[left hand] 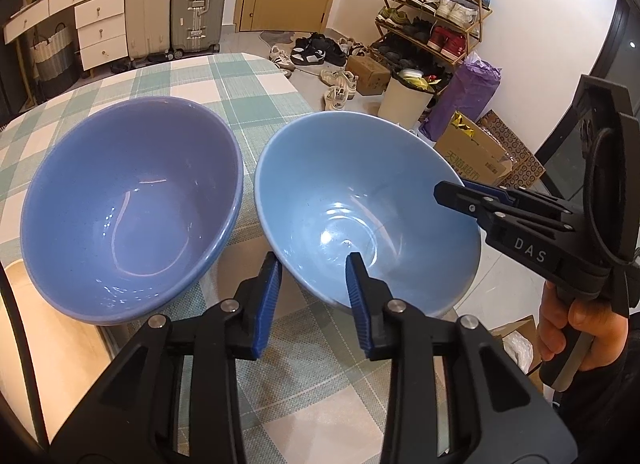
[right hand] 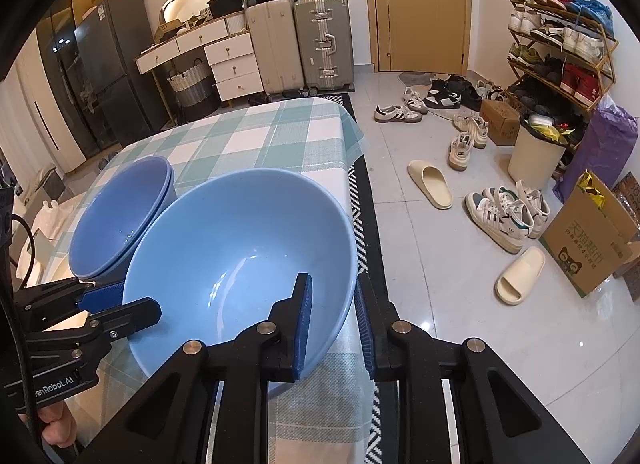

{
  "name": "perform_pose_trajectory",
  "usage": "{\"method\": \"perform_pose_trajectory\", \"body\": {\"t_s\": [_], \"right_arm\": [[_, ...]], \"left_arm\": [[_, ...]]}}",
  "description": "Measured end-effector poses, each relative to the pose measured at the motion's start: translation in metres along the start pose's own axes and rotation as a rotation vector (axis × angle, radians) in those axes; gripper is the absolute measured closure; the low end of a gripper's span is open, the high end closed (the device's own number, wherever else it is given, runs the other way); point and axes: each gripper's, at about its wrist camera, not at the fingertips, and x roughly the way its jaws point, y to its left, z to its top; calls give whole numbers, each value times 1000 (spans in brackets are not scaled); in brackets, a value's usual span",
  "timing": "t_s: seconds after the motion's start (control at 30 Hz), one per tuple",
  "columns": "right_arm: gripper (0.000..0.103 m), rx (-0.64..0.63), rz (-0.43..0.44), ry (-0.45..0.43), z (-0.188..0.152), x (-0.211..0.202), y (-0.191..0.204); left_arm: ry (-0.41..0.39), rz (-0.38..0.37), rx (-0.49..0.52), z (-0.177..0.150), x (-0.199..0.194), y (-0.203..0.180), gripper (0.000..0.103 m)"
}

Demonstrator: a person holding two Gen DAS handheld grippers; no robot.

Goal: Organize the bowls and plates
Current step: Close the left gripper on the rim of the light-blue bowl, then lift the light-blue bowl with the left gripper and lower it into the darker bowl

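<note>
Both grippers straddle the rim of the glossy light-blue ceramic bowl (left hand: 360, 200): left gripper (left hand: 314, 296) at the near edge, right gripper (right hand: 334, 318) at the far side, jaws apart, not squeezing. It's tilted at the checked tablecloth's (right hand: 256, 132) edge, beside the darker blue bowl stack (left hand: 132, 200). Uneven clamping could slide it floorward.

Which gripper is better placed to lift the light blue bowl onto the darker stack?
Neither clearly. Left gripper and right gripper both straddle the light blue bowl's rim; the left is nearer the darker stack.
</note>
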Motion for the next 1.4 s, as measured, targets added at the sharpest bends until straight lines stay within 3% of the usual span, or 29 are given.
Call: {"method": "perform_pose_trajectory", "body": {"t_s": [0.8,1.4], "right_arm": [[81,-45,-6,-121,23,-72,47],[81,-88,26,-182,48,-100,102]], "left_arm": [[-125,21,35,12,-99,4,73],[-199,63,18,22,-184,33,73]]}}
